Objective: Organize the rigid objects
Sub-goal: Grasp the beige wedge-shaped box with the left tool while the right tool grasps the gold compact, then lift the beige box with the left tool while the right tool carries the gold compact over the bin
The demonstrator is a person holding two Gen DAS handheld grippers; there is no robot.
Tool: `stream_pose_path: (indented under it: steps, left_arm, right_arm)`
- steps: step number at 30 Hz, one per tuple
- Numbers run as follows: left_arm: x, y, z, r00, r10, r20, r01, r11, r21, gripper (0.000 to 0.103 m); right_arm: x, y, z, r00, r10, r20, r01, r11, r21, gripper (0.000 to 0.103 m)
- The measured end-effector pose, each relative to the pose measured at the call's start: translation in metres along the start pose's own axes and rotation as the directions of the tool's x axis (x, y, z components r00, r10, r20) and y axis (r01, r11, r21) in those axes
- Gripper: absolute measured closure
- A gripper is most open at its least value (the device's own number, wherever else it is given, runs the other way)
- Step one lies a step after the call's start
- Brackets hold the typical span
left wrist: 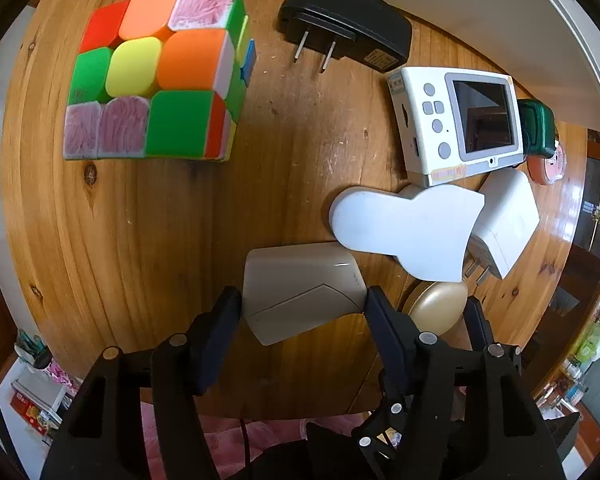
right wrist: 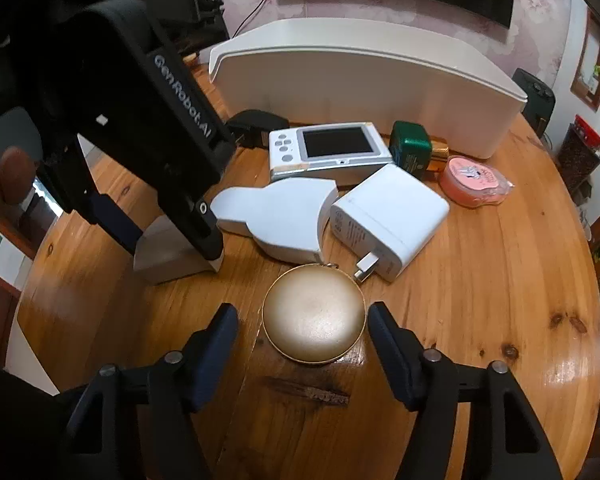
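Note:
My left gripper (left wrist: 303, 300) is shut on a grey-white plastic box (left wrist: 300, 288) that rests on the round wooden table (left wrist: 160, 220); the box also shows in the right wrist view (right wrist: 168, 252) under the left gripper body. My right gripper (right wrist: 302, 320) is open around a round gold compact (right wrist: 314, 314), one finger on each side, apart from it. The compact also shows in the left wrist view (left wrist: 436, 306). A colourful puzzle cube (left wrist: 156, 76) lies far left.
A white tray (right wrist: 364, 80) stands at the back. In front of it lie a black plug adapter (left wrist: 344, 24), a white handheld console (right wrist: 328, 148), a white flat piece (right wrist: 280, 216), a white charger (right wrist: 388, 216), a green box (right wrist: 410, 146) and a pink disc (right wrist: 474, 180).

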State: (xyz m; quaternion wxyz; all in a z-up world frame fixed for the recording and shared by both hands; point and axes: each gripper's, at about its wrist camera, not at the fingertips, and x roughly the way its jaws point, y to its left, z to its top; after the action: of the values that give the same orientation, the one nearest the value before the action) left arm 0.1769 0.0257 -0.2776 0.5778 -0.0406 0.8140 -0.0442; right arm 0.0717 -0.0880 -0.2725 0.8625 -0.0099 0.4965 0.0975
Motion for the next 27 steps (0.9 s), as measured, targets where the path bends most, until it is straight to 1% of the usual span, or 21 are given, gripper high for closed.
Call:
stream_pose_path:
  steps: [4, 8, 12, 16, 21, 27]
  left_arm:
    - [-0.002, 0.003, 0.002, 1.0, -0.008, -0.005, 0.008, 1.0, -0.008, 0.036]
    - [-0.003, 0.004, 0.004, 1.0, -0.009, -0.011, 0.009, 1.0, -0.002, 0.036]
    - [-0.006, 0.0, 0.004, 1.0, 0.007, -0.021, -0.007, 1.0, 0.011, 0.036]
    - [-0.004, 0.005, -0.001, 0.999, 0.014, -0.03, -0.013, 1.0, 0.015, 0.036]
    - [-0.011, 0.018, -0.002, 0.999, 0.013, -0.03, -0.012, 1.0, 0.02, 0.036]
    - [-0.029, 0.046, -0.008, 1.0, -0.007, -0.011, 0.007, 1.0, 0.016, 0.036]
  right_arm:
    - [0.0, 0.002, -0.001, 1.0, -0.002, -0.008, 0.002, 1.0, -0.007, 0.038]
    - [0.003, -0.001, 0.001, 1.0, -0.016, -0.017, 0.016, 1.0, -0.011, 0.047]
    - [0.004, -0.004, 0.003, 1.0, -0.012, -0.025, 0.011, 1.0, -0.01, 0.048]
    - [0.005, -0.006, 0.006, 0.999, -0.006, -0.04, 0.005, 1.0, -0.011, 0.048]
    - [0.007, 0.002, 0.01, 0.998, 0.002, -0.066, -0.003, 1.0, -0.016, 0.048]
    - [0.009, 0.015, 0.017, 0.995, 0.013, -0.102, -0.016, 1.0, -0.022, 0.048]
